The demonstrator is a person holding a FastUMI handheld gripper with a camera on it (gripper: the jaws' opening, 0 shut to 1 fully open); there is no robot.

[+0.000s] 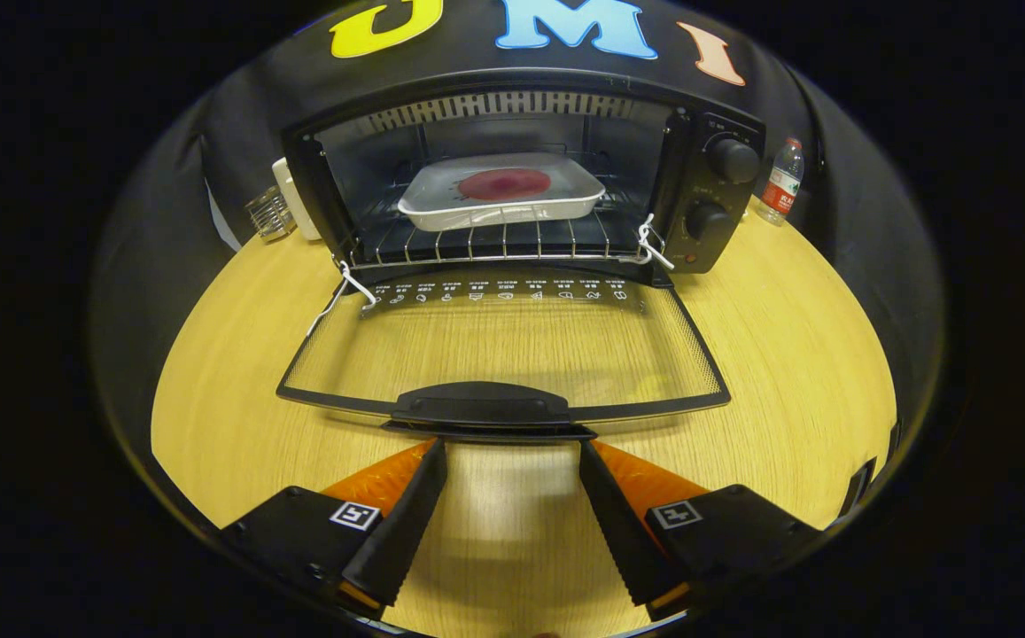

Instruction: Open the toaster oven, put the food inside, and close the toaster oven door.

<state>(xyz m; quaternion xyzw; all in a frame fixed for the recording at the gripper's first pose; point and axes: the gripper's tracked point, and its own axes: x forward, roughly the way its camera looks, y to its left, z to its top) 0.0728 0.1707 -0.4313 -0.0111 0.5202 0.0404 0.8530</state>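
Toaster oven (512, 177) sits at back of wooden table (787, 354), door (503, 354) swung fully down & lying flat toward the gripper (512, 447). Inside, on the wire rack (494, 241), a white tray (501, 197) w/ a round reddish food item (504, 183) in its middle; what the food is can't be made out. Gripper fingers spread wide apart, nothing between them but bare table; tips sit just short of the door handle (481, 403), one toward each end of it, contact w/ handle unclear since handle's lip overlaps the tips. Finger bases cut off at bottom; each carries a small square black/white marker. Row of white icons + tiny text along the door's hinge edge, too small to read. Two knobs (720, 190) on oven's right panel, markings around them illegible. White cord loops at both door hinges. Left of oven: a clear glass (269, 214) & a white boxy thing (295, 199), half hidden behind oven's side. Right of oven: water bottle (781, 182) w/ red label, print unreadable.
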